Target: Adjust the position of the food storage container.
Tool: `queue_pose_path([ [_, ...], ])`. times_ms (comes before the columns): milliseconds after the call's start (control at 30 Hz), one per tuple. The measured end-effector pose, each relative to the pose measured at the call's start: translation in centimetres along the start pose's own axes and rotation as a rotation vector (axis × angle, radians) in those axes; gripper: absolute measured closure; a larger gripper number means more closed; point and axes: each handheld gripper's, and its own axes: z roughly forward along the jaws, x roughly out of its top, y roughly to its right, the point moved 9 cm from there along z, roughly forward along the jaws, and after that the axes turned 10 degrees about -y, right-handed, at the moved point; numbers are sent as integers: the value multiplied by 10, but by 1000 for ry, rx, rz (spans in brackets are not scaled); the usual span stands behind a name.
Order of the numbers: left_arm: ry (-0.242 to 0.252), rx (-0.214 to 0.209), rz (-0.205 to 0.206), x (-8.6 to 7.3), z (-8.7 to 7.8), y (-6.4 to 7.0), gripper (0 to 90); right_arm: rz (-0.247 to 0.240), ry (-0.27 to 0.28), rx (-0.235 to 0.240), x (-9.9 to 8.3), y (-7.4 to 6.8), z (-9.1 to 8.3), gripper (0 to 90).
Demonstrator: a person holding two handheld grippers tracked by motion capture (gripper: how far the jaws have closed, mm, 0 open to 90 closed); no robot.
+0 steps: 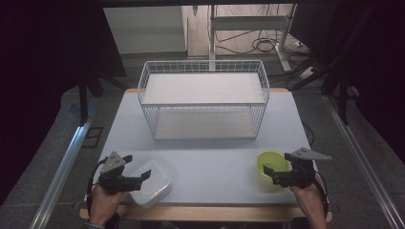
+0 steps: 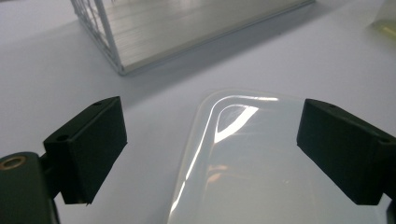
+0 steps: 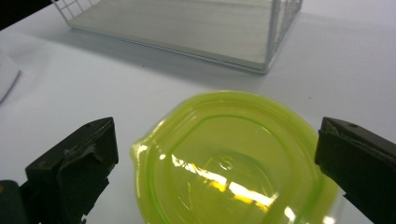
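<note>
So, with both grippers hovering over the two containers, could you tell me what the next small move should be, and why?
Probably lower the right gripper and close it on the green container. Its jaws stand open on either side of the rim without touching it. The left gripper hangs open over the white container likewise, and the wire basket behind is empty.

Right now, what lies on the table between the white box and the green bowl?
Nothing: between the white box and green bowl, the high view shows bare table.
</note>
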Motion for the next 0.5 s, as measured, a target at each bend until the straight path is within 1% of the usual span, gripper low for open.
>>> queue_pose_path([
  [67,11,8,11,1,0,2,77,0,-7,-3,0,-1,3,0],
  [100,15,13,24,1,2,3,76,6,-32,-16,-3,0,5,0],
  [133,15,13,24,1,2,3,75,18,-35,-20,-4,2,6,0],
  [167,13,16,30,1,3,4,75,18,-35,-20,-4,2,6,0],
  [200,7,24,36,1,3,4,74,33,-39,-22,-4,3,7,0],
  [233,5,30,39,1,4,4,72,37,-44,-23,-5,4,8,0],
  [400,9,31,32,1,4,3,72,24,-42,-24,-3,2,6,0],
  [500,13,32,27,1,4,2,73,25,-41,-19,-3,1,6,0],
])
